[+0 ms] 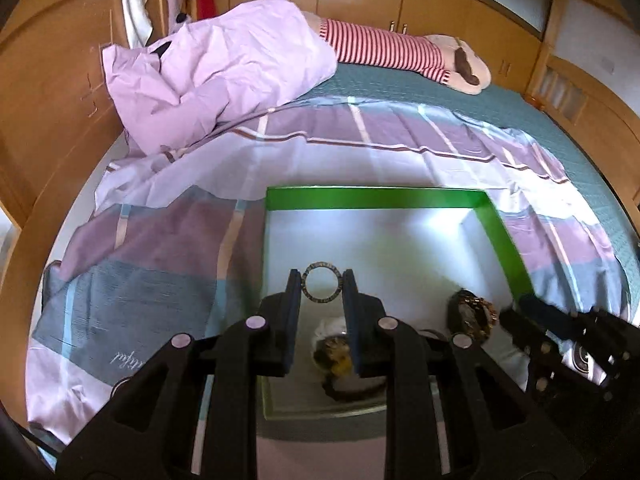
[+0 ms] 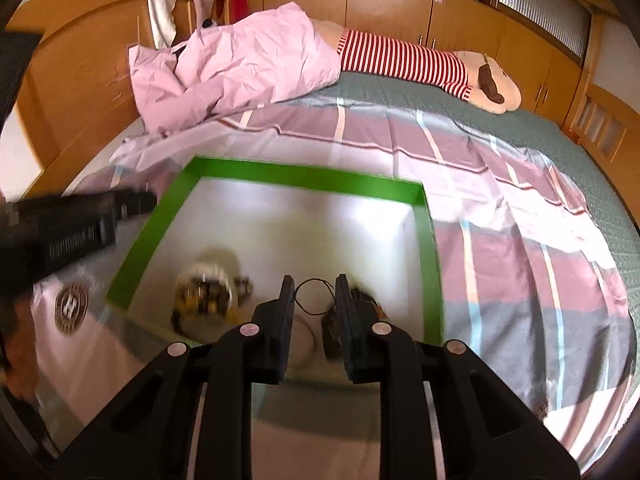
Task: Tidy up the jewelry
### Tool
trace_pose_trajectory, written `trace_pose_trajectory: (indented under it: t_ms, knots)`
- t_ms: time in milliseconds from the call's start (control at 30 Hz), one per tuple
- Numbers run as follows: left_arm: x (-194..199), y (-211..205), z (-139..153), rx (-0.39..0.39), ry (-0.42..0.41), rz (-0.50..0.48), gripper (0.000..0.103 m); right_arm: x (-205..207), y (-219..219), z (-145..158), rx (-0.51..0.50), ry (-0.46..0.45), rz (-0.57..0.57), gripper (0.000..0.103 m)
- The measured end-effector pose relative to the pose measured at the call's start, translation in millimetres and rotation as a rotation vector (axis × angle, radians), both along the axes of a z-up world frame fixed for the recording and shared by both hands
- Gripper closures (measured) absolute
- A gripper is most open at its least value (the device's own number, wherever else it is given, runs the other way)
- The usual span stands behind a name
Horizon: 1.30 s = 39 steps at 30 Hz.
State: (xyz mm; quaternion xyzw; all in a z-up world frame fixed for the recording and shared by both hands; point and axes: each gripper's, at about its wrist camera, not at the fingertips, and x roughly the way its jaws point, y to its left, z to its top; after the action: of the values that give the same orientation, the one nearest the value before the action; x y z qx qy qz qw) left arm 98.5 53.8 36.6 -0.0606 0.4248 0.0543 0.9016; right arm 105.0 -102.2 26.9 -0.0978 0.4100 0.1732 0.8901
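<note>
My left gripper (image 1: 321, 286) clenches a thin ring bangle (image 1: 321, 283) by its opposite edges, above the green-rimmed tray (image 1: 376, 198) on the bed. I judge it light, rigid and slippery; an edge grip suits it. My right gripper (image 2: 312, 294) grasps a fine black cord loop (image 2: 314, 296), limp and weightless.

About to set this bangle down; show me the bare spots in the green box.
The white floor of the green box is bare along its far wall and far right corner. The near end is crowded: a watch at the middle, a dark bracelet on the right.
</note>
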Motion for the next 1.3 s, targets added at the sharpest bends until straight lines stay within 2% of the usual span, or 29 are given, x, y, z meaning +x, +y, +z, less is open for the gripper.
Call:
trace_pose_trajectory:
  t_ms: [133,300,400,600,933,1000,1033,1067,1100,1133,1200,1300]
  knots:
    - [5.4,3.8,-22.8,0.016,0.058,0.021,0.082,16.3,20.0,-25.3,-0.035,0.027,-0.015,0.082]
    - [6.9,7.3,-33.4,0.059,0.070,0.042,0.082,17.7,33.0,-40.1,-0.084,0.043,-0.014,0.082]
    - [8.0,12.2,-38.6,0.040,0.085,0.052,0.082,20.4,28.6,-41.0,-0.101,0.045,-0.039,0.082]
    - [7.7,7.0,-38.7,0.051,0.080,0.040,0.082,23.6,14.1,-34.4,-0.101,0.032,-0.086,0.082]
    - [9.1,-11.5,-47.4,0.073,0.098,-0.009,0.082,24.9,-2.8,-46.1,-0.107,0.074,-0.151,0.082]
    - [9.1,-14.3,-48.4,0.073,0.101,-0.017,0.080,24.8,-5.1,-45.9,-0.103,0.076,-0.161,0.076]
    - [9.2,-15.1,-48.3,0.067,0.104,-0.025,0.076,24.9,-6.4,-45.1,-0.097,0.078,-0.166,0.064]
    - [9.0,-15.3,-47.4,0.062,0.105,-0.030,0.064,23.4,-8.7,-42.7,-0.088,0.071,-0.176,0.050]
    - [8.0,-14.6,-44.9,0.058,0.100,-0.025,0.053,22.1,-9.9,-40.2,-0.084,0.059,-0.183,0.044]
    - [6.7,-13.4,-42.1,0.052,0.092,-0.016,0.049,20.0,-11.4,-37.5,-0.082,0.044,-0.190,0.038]
    - [4.9,-12.2,-37.2,0.034,0.085,-0.013,0.042,15.6,-14.7,-31.8,-0.080,0.029,-0.197,0.036]
    - [-0.4,-13.2,-27.3,0.027,0.082,-0.010,0.027,5.3,-21.5,-22.0,-0.065,0.011,-0.218,0.023]
